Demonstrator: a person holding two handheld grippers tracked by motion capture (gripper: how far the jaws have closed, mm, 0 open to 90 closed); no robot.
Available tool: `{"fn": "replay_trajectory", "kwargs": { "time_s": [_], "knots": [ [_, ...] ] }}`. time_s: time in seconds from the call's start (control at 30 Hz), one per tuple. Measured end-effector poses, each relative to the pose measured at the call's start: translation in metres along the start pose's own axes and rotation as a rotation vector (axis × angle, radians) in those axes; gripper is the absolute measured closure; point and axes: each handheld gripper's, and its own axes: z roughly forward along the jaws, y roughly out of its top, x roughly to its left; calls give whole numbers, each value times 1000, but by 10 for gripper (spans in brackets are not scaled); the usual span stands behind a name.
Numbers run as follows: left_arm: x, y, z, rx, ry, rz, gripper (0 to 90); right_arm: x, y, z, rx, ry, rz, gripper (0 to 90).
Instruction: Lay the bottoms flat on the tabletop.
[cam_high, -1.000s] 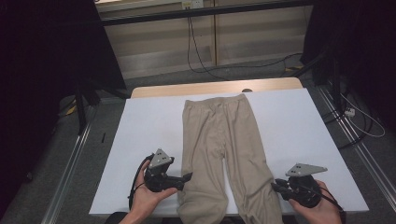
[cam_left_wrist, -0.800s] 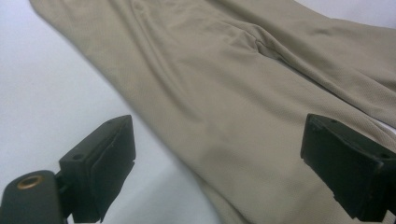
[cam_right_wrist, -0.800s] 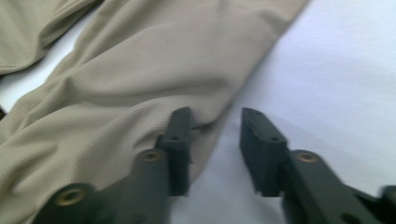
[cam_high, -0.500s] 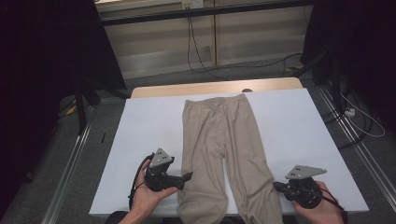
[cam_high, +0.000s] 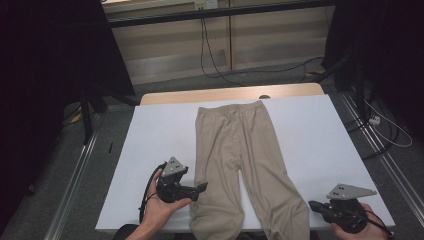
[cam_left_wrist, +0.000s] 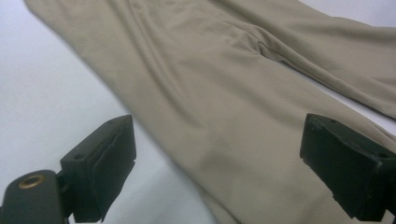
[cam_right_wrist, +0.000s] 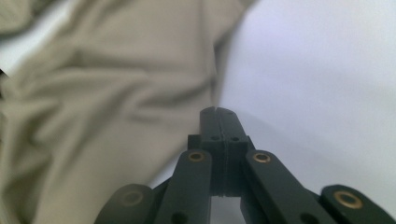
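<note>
Your beige trousers (cam_high: 240, 165) lie flat on the white table (cam_high: 320, 140), waistband far, legs toward you (lengthwise). Your left gripper (cam_high: 202, 187) is spread beside one leg; your right gripper (cam_high: 312, 205) is pressed together, empty.

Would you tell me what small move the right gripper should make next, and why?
Probably open the jaws and ease toward the trouser leg: the right gripper is shut on nothing over the white table, while the left gripper stands open at the other leg.
</note>
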Motion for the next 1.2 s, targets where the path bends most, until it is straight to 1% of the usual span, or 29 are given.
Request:
{"fn": "replay_trajectory", "kwargs": {
  "time_s": [0.03,0.07,0.13,0.17,0.2,0.23,0.27,0.3,0.37,0.4,0.43,0.5,0.57,0.6,0.67,0.7,0.73,0.77,0.8,0.83,0.87,0.9,0.93,0.97,1.0,1.03,1.07,1.17,1.2],
  "knots": [
    [0,0,0,-1,0,0,109,1,4,1,-19,7,-2,866],
    [0,0,0,-1,1,-1,110,2,9,3,-26,17,-5,839],
    [1,-1,0,3,7,-4,114,7,17,10,-33,23,-20,781],
    [1,-1,0,12,7,-5,117,9,22,15,-32,34,-25,784],
    [1,-2,0,26,12,3,132,12,26,19,-32,46,-40,787],
    [0,-2,0,48,14,14,165,17,30,23,-34,67,-59,782],
    [-1,-3,0,67,15,14,195,23,35,28,-32,95,-68,778],
    [-2,-5,0,84,7,16,229,30,39,32,-29,128,-76,778],
    [-3,-7,-1,114,-1,18,308,47,46,42,-22,174,-117,756],
    [-4,-10,-1,131,-10,11,353,55,48,48,-9,192,-139,738],
    [-3,-12,-2,147,-19,2,378,61,49,54,0,199,-155,711],
    [-3,-14,-4,172,-22,-18,453,70,51,63,24,229,-174,702],
    [-5,-15,-5,181,-26,-31,459,76,52,68,38,241,-192,662],
    [-7,-15,-5,187,-36,-26,459,78,52,70,44,238,-200,657],
    [-11,-16,-3,203,-28,-14,454,83,52,73,35,228,-208,644],
    [-11,-17,-3,216,-26,-11,449,85,53,74,34,225,-219,637],
    [-12,-18,-1,220,-21,-16,446,87,53,75,32,218,-231,639],
    [-12,-18,-1,224,-18,-9,447,90,53,76,29,208,-236,665],
    [-13,-19,-1,225,-12,-11,455,92,53,76,24,191,-251,734],
    [-13,-19,-2,229,-12,-5,480,93,54,77,23,186,-254,821],
    [-13,-19,-3,229,-19,1,547,93,54,78,25,200,-238,878],
    [-14,-20,-3,231,-17,-3,611,94,55,79,22,201,-236,888],
    [-15,-20,-5,243,-19,12,653,95,55,79,23,197,-245,891],
    [-15,-20,-6,247,-49,-6,742,95,55,79,23,197,-243,893],
    [-15,-21,-6,253,-68,-34,812,95,55,79,22,199,-232,893],
    [-16,-22,-7,258,-58,-28,821,95,56,79,21,203,-223,894],
    [-17,-22,-8,263,-57,-13,871,96,57,80,20,220,-212,894],
    [-17,-23,-10,269,-58,-24,884,102,59,82,14,233,-204,893],
    [-17,-23,-12,271,-51,-23,885,103,60,84,14,246,-199,892]
  ]
}}
